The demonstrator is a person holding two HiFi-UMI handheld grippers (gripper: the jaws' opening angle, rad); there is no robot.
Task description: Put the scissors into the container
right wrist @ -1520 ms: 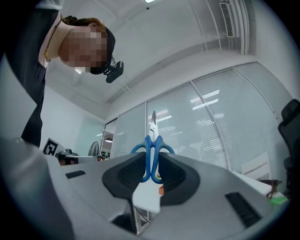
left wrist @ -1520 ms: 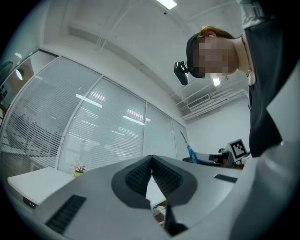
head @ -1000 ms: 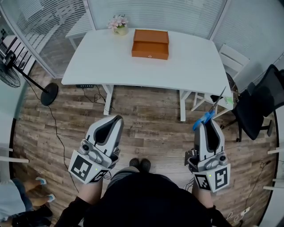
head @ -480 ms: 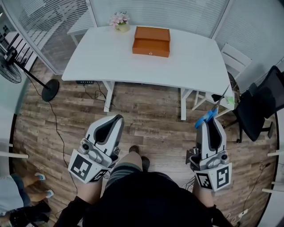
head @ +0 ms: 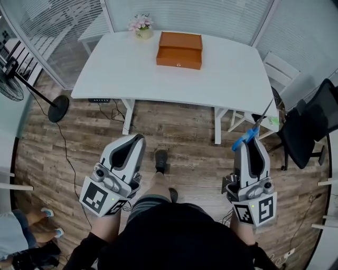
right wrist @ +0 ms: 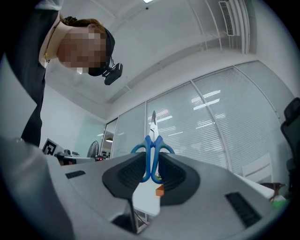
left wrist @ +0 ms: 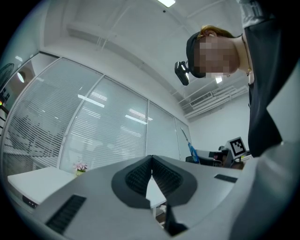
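So the biggest thing in view is the wood plank floor (head: pixel 185 137) I'm standing on, with glass walls and blinds (head: pixel 185 13) closing off the room up at 12 o'clock. A white table (head: pixel 132 68) sits dead ahead at 12, well away from me. There's a black office chair (head: pixel 311 126) over at 3 o'clock, a white chair (head: pixel 274 68) tucked by the table's right end at around 2, and a standing fan (head: pixel 10 87) out at 10. On the far half of the table is the orange container (head: pixel 179 50), a box with a little knob on its front. From where I stand I can't tell what's inside it. A small pot of pink flowers (head: pixel 140 26) sits just beside it at its 11 o'clock. The scissors (head: pixel 248 138) are nowhere near the box; they're in my right gripper (head: pixel 248 145), clamped by the blue handles. Their long axis runs from the jaws at 7 o'clock out to the blade tip at 1 o'clock in the head view, so the point aims away from me toward the table's right end. In the right gripper view the scissors (right wrist: pixel 151 150) stand straight up toward 12, handles pinched between the pads, blades together. My left gripper (head: pixel 138 138) is down at 7 o'clock with its jaws pressed together at the tips and nothing in them.
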